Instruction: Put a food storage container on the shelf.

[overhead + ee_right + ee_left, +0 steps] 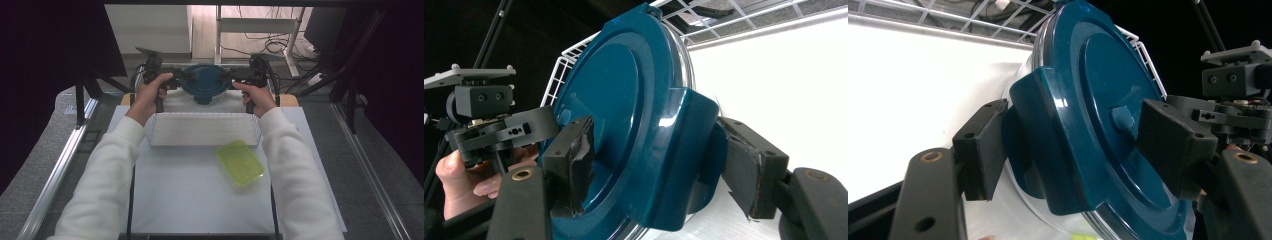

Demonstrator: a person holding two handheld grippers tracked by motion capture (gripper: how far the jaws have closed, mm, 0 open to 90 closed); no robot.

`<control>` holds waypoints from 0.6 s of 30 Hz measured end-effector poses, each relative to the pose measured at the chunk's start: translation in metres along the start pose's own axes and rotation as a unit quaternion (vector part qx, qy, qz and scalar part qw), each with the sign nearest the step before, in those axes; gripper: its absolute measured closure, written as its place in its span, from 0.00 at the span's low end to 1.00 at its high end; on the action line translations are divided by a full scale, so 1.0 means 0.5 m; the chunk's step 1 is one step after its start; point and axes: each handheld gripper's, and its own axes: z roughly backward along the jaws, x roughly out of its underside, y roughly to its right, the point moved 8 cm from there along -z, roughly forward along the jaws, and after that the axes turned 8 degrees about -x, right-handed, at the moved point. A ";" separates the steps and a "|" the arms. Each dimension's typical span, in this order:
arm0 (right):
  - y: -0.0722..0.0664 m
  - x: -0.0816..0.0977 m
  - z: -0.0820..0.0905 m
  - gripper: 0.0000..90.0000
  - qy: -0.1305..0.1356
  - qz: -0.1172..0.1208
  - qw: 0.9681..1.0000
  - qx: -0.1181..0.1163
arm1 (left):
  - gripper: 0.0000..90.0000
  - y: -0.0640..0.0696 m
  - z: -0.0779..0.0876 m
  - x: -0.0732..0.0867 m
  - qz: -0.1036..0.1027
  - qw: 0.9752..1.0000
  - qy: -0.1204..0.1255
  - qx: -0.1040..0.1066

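Note:
A round clear container with a dark teal lid hangs above the far edge of a white wire basket, held from both sides. My left gripper clamps the lid's left latch flap: one pad sits under the flap, the other on the lid's top. My right gripper does the same on the opposite flap, with its pads on the lid face and behind the flap. My left gripper and right gripper both have the lid's rim between their jaws.
A flat yellow-green rectangular lid lies on the white mat, just in front of the basket's right corner. The basket's wire rim runs behind the container. Dark stands and cables crowd the floor beyond the table.

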 end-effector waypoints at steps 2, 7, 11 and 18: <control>-0.003 -0.001 0.003 0.26 0.019 0.023 0.999 0.022 | 0.20 -0.004 0.003 0.002 -0.013 0.999 0.016 -0.030; -0.031 -0.008 0.032 0.14 0.061 0.064 0.996 0.026 | 0.14 0.003 0.044 -0.003 -0.027 0.997 0.064 -0.033; -0.052 0.000 0.056 0.14 0.077 0.096 0.992 0.022 | 0.14 0.011 0.076 0.007 -0.053 0.994 0.081 -0.042; -0.068 0.077 0.145 0.18 0.078 0.217 0.972 0.046 | 0.19 0.020 0.137 0.105 -0.149 0.983 0.085 -0.063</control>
